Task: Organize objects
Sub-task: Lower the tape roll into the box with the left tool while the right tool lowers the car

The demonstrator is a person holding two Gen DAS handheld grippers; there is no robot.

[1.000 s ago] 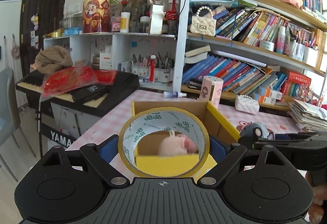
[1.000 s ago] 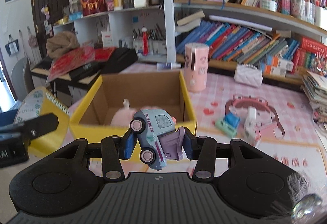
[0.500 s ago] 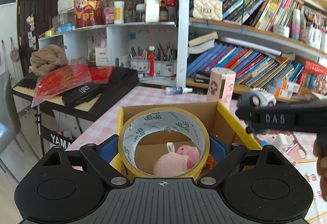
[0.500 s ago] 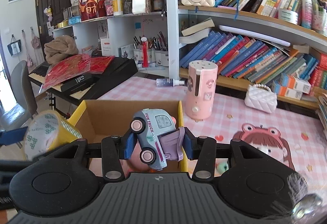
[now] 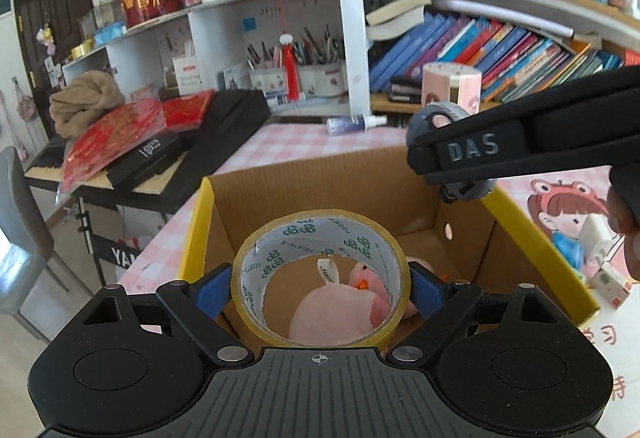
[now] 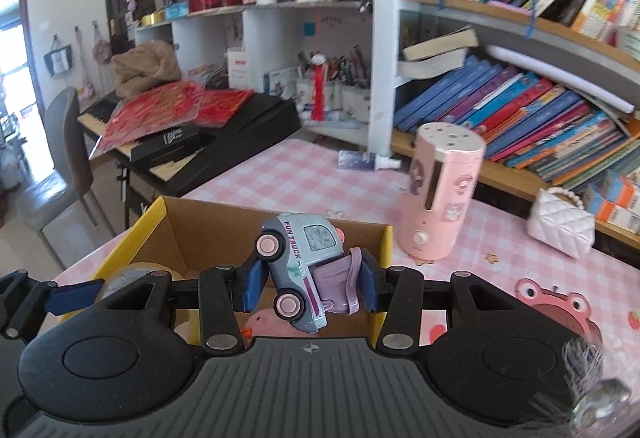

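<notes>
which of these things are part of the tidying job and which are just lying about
In the job:
- yellow-edged roll of packing tape, clamped in left gripper
- pale blue toy truck with pink wheels, clamped in right gripper
- open yellow-rimmed cardboard box
- pink plush toy inside it

Lying about:
- pink cylindrical humidifier
- small white quilted purse
- spray bottle

The black plastic left gripper is showing a ribbed grey-black housing with a small white crosshair mark, two round recessed discs, silver screw heads at its linkage pivots and blue pads on its fingers. The matching black right gripper is wearing the same ribbing, discs, screws and blue pads, and its side is carrying raised grey "DAS" lettering in the left view.
</notes>
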